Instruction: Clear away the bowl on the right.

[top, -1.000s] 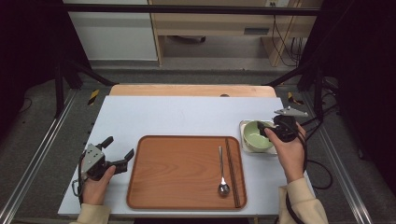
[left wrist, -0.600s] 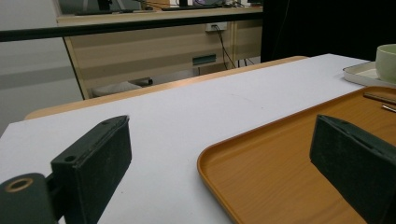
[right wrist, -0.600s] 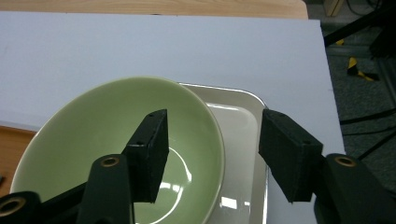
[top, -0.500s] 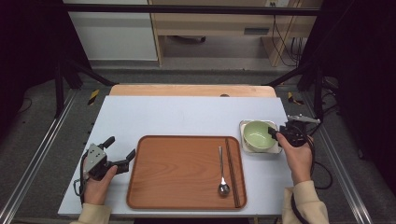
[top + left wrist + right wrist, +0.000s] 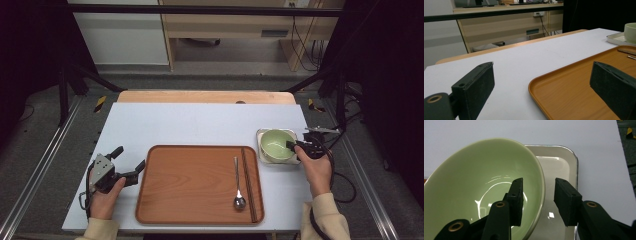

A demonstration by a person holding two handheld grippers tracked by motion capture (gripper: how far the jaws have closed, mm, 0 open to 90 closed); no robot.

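A pale green bowl (image 5: pixel 276 144) sits tilted in a small white metal tray (image 5: pixel 262 135) at the table's right. My right gripper (image 5: pixel 292 146) is at the bowl's right rim. In the right gripper view the bowl (image 5: pixel 474 182) is close. My right gripper (image 5: pixel 539 182) is open and straddles the rim, one jaw inside the bowl and one outside over the small tray (image 5: pixel 564 162), with gaps on both sides. My left gripper (image 5: pixel 130 158) rests open at the left edge of the wooden tray (image 5: pixel 190 185), nothing between its jaws.
A metal spoon (image 5: pixel 238 185) and dark chopsticks (image 5: pixel 248 182) lie on the right part of the wooden tray. In the left gripper view, the wooden tray (image 5: pixel 574 87) lies ahead and the bowl (image 5: pixel 630 32) is far right. White tabletop (image 5: pixel 200 125) spreads behind the trays.
My right gripper has shifted slightly right and toward the person along the bowl's right side. The left gripper has barely moved.
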